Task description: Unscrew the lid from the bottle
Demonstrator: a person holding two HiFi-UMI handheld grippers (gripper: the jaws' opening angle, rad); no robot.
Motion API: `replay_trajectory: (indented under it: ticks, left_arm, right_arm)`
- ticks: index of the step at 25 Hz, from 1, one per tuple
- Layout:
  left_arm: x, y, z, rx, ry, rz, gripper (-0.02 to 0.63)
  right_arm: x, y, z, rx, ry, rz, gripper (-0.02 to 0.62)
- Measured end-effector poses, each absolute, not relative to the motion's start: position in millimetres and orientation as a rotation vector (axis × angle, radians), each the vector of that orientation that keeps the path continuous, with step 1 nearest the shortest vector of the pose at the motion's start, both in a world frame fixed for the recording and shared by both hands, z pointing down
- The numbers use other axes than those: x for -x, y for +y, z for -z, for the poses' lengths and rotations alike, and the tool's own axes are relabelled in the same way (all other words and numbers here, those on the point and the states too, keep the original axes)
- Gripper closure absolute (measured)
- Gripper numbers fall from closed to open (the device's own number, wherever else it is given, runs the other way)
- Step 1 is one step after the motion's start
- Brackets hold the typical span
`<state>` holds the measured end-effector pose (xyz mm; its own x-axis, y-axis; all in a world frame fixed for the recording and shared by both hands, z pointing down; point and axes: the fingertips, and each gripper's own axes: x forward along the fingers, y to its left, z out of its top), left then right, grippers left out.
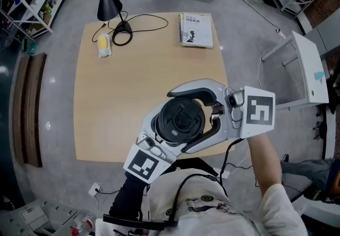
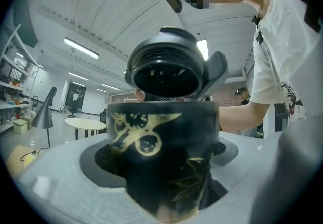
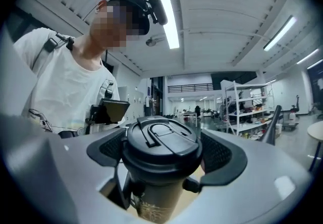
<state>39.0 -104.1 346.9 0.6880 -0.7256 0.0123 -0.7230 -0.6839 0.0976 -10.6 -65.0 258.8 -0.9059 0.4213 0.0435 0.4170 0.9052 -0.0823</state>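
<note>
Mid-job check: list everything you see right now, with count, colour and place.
table: 1, light wood, below the grippers
desk lamp: 1, black, table's far left corner
cable: 1, black, looped by the lamp
small object: 1, yellow-white, beside the lamp base; kind unclear
booklet: 1, pale, table's far right
bottle: 1, dark with gold pattern, in left jaws
lid: 1, black, in right jaws, off the bottle's mouth
left gripper: 1, grey, clamped on bottle
right gripper: 1, grey, clamped on lid
</note>
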Motion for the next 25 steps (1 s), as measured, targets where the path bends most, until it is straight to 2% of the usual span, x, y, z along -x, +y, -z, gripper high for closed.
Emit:
replay_trajectory:
  ticks: [7, 12, 17, 25]
  left_arm:
    - [-4, -113, -358, -2.744, -1.349, 0.003, 0.169]
    - [38, -130, -367, -2.592, -1.540, 0.021, 0.169]
    - [79, -136, -371, -2.496, -1.711, -0.043, 0.169]
    - [99, -151, -355, -2.485, -1.803, -0.052, 0.169]
  right_arm:
    - [-24, -158, -256, -0.411, -3.137, 0.023, 0.132]
    - [-57, -194, -284, -1.002, -3.035, -0.083, 0.132]
    - [-87, -209, -291, -1.236, -2.993, -0.150, 0.132]
    - [-101, -214, -290, -1.297, -2.952, -0.056, 0.132]
